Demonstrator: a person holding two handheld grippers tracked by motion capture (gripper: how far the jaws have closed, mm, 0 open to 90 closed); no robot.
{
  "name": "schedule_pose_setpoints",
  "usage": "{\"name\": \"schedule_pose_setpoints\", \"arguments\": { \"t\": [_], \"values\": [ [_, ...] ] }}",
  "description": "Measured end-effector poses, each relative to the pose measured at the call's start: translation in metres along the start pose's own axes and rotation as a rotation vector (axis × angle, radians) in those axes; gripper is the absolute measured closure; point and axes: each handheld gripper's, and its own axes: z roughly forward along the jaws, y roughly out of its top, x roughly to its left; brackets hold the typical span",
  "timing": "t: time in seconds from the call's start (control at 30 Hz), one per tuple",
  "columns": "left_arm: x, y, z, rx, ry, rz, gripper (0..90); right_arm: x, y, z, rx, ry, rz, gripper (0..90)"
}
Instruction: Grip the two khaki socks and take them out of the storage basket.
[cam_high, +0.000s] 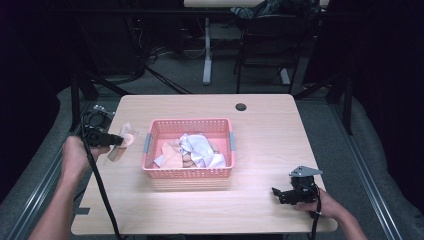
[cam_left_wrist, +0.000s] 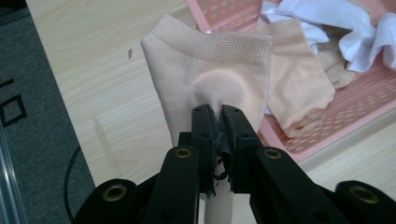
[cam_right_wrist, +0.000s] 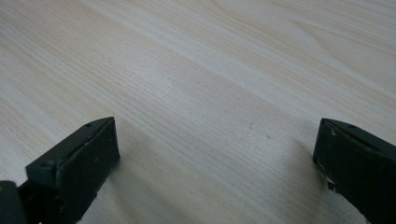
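A beige sock (cam_left_wrist: 210, 70) hangs above the table's left part, just left of the pink basket (cam_high: 190, 172), and my left gripper (cam_left_wrist: 215, 112) is shut on its middle. In the high view the sock (cam_high: 122, 142) dangles from the left gripper (cam_high: 120, 141) beside the basket's left handle. The basket (cam_left_wrist: 345, 109) holds more beige and white socks (cam_high: 197, 150). My right gripper (cam_high: 277, 192) rests low over the bare table near the front right, and in the right gripper view its jaws stand wide apart with nothing between them (cam_right_wrist: 215, 154).
The wooden table (cam_high: 265, 135) has a round cable hole (cam_high: 241, 106) near its far edge. Dark floor, desk legs and a chair lie beyond the table. A black cable (cam_high: 102, 190) trails from the left gripper over the table's front left.
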Motion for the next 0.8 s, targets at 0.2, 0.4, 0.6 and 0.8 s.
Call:
{"name": "schedule_pose_setpoints", "arguments": {
  "t": [0.2,0.4,0.6,0.8],
  "values": [
    [0.011,-0.011,0.004,0.017,0.019,-0.042,83.7,0.000,0.000,0.000,-0.001,-0.004,0.002,0.0],
    [0.019,-0.018,0.009,0.020,0.028,-0.072,83.8,0.000,0.000,0.000,-0.001,-0.004,0.001,0.0],
    [0.027,-0.026,0.019,0.060,0.022,-0.091,83.7,0.000,0.000,0.000,0.003,-0.003,-0.003,0.0],
    [0.035,-0.032,0.034,0.079,0.032,-0.136,83.7,0.000,0.000,0.000,-0.001,-0.003,0.002,0.0]
  ]
}}
